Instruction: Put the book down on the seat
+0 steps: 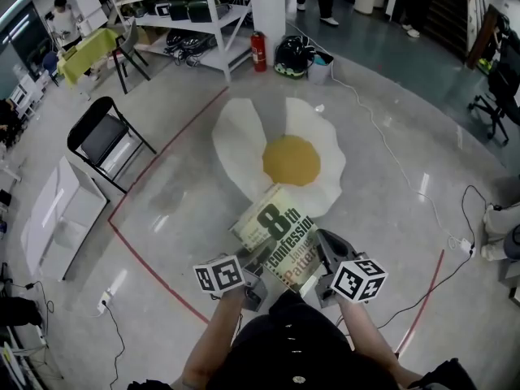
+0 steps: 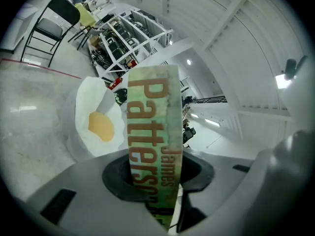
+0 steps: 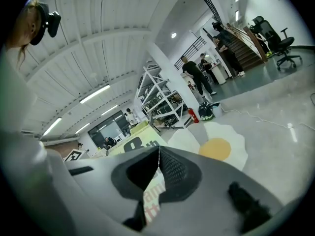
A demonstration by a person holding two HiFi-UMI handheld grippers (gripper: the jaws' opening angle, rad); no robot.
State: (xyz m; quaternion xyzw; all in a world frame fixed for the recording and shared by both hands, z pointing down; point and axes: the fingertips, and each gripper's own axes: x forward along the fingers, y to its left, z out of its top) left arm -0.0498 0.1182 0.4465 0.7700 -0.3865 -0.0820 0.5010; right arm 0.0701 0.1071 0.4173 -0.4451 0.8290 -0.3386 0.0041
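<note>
Book point(image 1: 275, 232) held just short of the fried-egg seat point(image 1: 244, 149)

On open floor point(image 1: 175, 210) the seat lies straight ahead of the book, whose long axis points at the yolk. The left gripper point(image 1: 258, 278) clamps the spine and the right gripper point(image 1: 325, 268) pinches the thin opposite edge, both equally near; nothing stands between.

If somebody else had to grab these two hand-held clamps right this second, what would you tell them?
Left gripper: shut on the book at its spine.
Right gripper: shut on the book's other side.
Book: held in the air between both grippers, at the near edge of the fried-egg cushion on the floor, which is presumably the seat.
Done: book is up and gripped.
Left: bring it over the cushion, lower it flat, open both jaws.
</note>
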